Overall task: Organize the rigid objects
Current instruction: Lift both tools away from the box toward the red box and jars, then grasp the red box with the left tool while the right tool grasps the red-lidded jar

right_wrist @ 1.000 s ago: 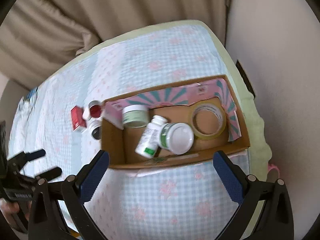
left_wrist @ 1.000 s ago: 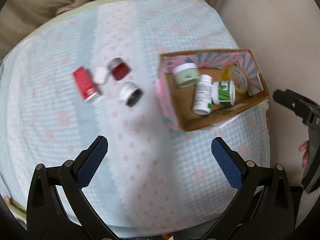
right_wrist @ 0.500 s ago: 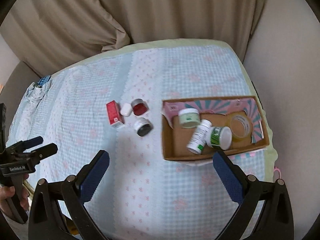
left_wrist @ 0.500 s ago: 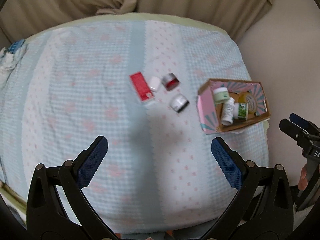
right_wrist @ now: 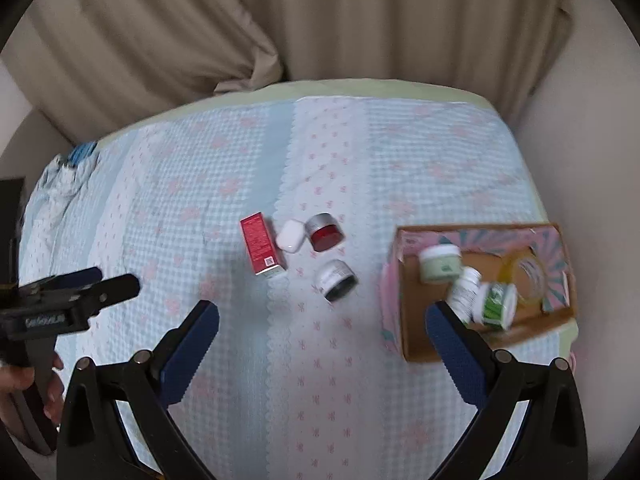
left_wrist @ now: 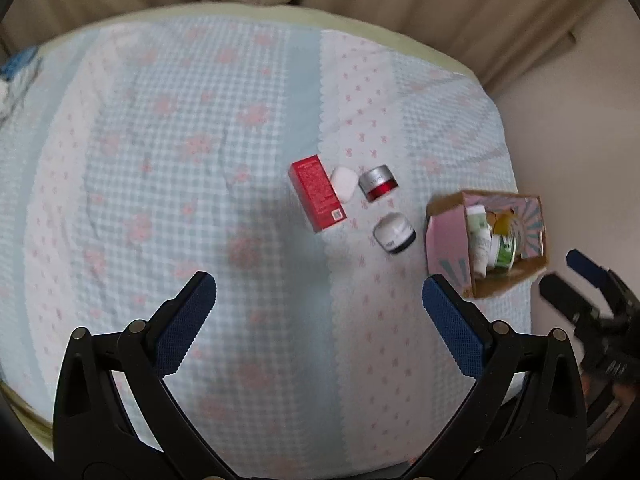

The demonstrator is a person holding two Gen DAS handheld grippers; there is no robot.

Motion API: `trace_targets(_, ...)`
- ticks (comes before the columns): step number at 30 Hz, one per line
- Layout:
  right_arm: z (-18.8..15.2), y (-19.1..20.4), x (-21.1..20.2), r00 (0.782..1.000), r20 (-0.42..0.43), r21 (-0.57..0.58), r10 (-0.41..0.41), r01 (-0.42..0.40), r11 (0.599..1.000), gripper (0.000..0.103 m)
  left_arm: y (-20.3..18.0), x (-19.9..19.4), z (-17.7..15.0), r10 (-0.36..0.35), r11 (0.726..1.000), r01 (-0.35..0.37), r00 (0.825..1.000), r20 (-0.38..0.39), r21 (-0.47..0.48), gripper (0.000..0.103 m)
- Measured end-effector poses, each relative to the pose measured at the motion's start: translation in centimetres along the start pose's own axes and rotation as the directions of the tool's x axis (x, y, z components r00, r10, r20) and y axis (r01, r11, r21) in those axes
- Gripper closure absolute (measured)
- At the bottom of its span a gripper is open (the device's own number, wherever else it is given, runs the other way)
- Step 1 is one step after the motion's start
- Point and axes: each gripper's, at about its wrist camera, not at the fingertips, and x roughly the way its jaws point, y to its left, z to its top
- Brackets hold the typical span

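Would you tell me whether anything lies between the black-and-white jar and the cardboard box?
Nothing visible does: only bare quilt separates the black-and-white jar from the cardboard box, whose pink side wall it must clear.

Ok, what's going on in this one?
A person holds two grippers above a bed with a blue checked cover. Both the left gripper and the right gripper are open and empty. A cardboard box with pink flaps already holds jars, a bottle and a tape roll. A red carton, white case, red jar and black-lidded jar lie outside it.
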Motion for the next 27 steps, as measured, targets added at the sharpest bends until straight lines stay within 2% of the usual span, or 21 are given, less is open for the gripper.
trace_targets(4,2.5,0.7,3.7,0.999,-0.045,-0.122,0.010,-0.016,0.992,0.000,0.6,3.7,2.6,-0.020,0.996,0.018,0.999,-0.025,-0.088,0.000)
trace_targets(9,4.8,0.5,10.4,0.990,-0.141,-0.238,0.007,-0.041,0.970,0.000,1.1,9.5,5.3,-0.010,0.980,-0.007,0.996,-0.084,-0.199,0.000)
trace_targets(13,6.0,0.0,15.6,0.982,-0.189,-0.281,-0.023,-0.031,0.959,0.000,1.5,14.2,7.0,0.000,0.963,-0.034,0.992,-0.124,-0.268,0.001)
trace_targets(15,6.4,-0.2,18.1,0.976,-0.215,-0.294,-0.025,-0.040,0.955,0.006,1.6,16.3,7.8,0.022,0.958,-0.061,0.990,-0.139,-0.281,0.001)
trace_targets(19,7.1,-0.4,22.0,0.964,-0.265,-0.297,-0.026,-0.056,0.953,0.007,1.8,20.3,8.9,0.058,0.947,-0.112,0.982,-0.182,-0.300,0.005)
trace_targets(24,7.3,-0.1,25.9,0.944,-0.329,-0.300,-0.023,-0.082,0.950,0.016,2.3,23.6,9.5,0.062,0.928,-0.135,0.975,-0.213,-0.348,0.006)
trace_targets(27,7.4,-0.3,27.5,0.934,-0.357,-0.294,-0.023,-0.089,0.952,0.016,2.2,25.1,9.6,0.074,0.924,-0.155,0.969,-0.235,-0.350,0.015)
